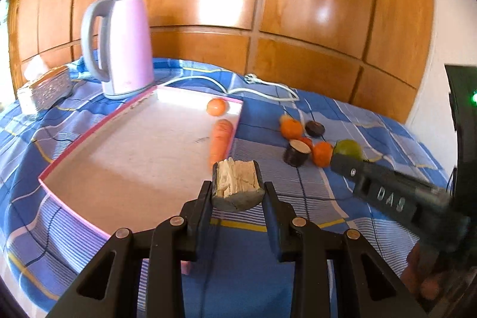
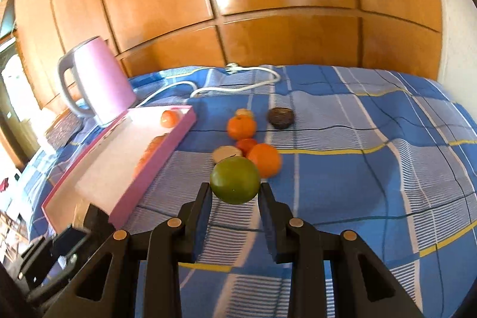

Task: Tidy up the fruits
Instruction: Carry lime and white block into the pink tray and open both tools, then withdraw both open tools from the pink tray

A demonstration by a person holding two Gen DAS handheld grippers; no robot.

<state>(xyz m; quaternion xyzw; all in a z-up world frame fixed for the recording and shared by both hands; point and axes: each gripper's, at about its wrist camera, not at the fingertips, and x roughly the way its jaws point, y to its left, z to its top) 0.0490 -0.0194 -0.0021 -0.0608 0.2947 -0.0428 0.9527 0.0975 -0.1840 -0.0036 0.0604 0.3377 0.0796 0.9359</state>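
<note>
While the left gripper (image 1: 237,189) clamped a dark-skinned fruit chunk (image 1: 237,189) over the pink tray's (image 1: 71,157) 4 o'clock edge, carrot (image 1: 221,143) lay at 12. Right view: right gripper (image 2: 235,189) pinched green fruit (image 2: 235,180), oranges (image 2: 264,160) at 1 o'clock.

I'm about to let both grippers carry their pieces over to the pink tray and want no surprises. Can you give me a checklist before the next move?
1. Left gripper shut on the dark-skinned cut piece: ok.
2. Right gripper around the green fruit: ok; firm contact: cannot tell.
3. Free floor in the pink tray: ok.
4. Carrot and orange fruit sit at the tray's far right edge: ok.
5. Kettle beside the tray, clear of it: ok.
</note>
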